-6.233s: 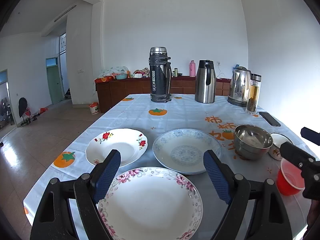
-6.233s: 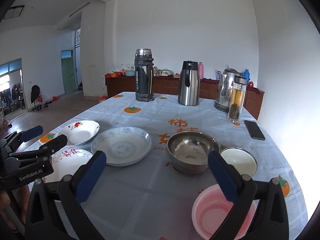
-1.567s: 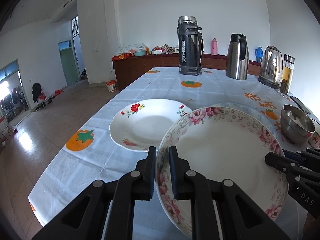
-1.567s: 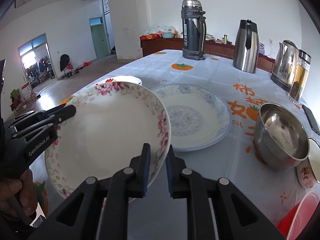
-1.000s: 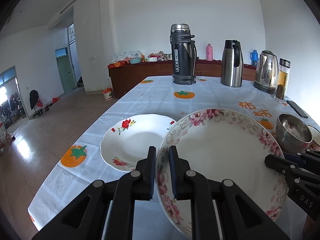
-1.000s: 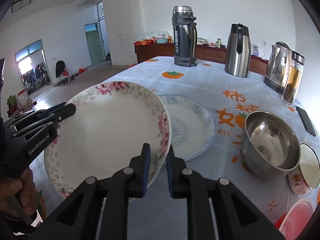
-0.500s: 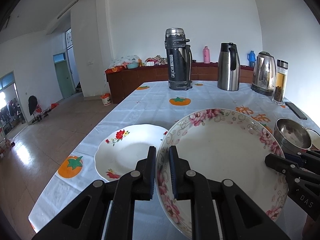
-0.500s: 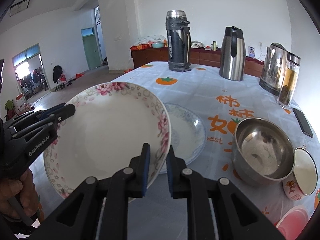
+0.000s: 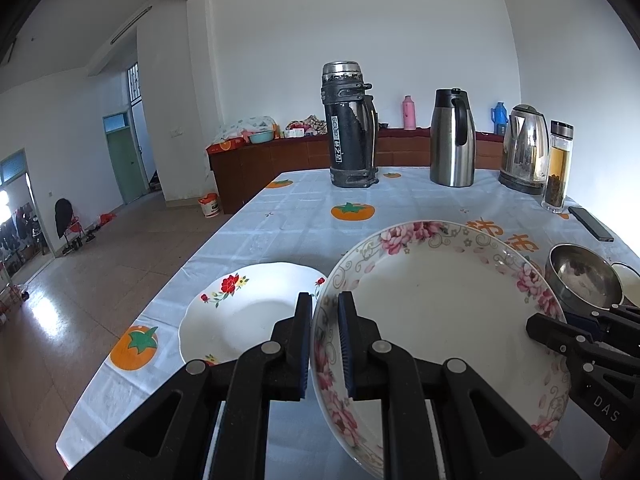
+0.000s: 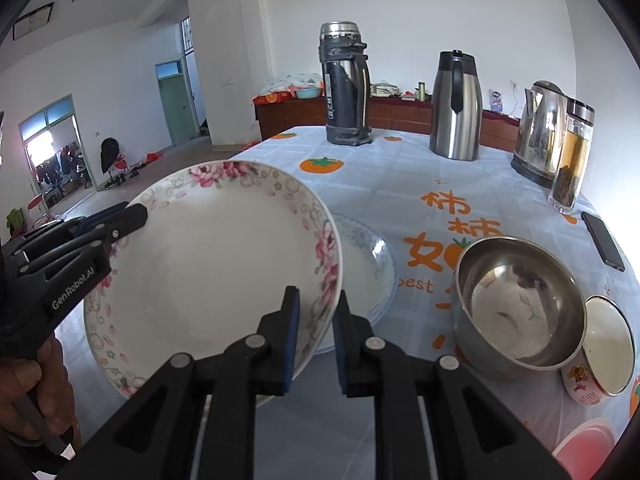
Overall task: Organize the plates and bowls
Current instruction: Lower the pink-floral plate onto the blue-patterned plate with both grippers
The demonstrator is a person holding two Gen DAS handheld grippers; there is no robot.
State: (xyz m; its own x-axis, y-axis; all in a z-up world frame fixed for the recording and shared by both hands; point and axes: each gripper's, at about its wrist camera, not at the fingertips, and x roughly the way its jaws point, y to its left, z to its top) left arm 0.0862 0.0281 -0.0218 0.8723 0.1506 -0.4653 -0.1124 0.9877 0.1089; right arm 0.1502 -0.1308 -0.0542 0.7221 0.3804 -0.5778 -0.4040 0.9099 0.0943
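Ahead of both my tongs stretches the table, and above it I hold the big pink-flowered plate between them: my left tongs are clamped tight on its near left rim, my right tongs are pinched on its right rim. Just beyond and right of the right tongs lies the blue-patterned plate, partly under the held one; left of the left tongs sits the red-flowered plate. Right of the right tongs sit the steel bowl, then the small white bowl.
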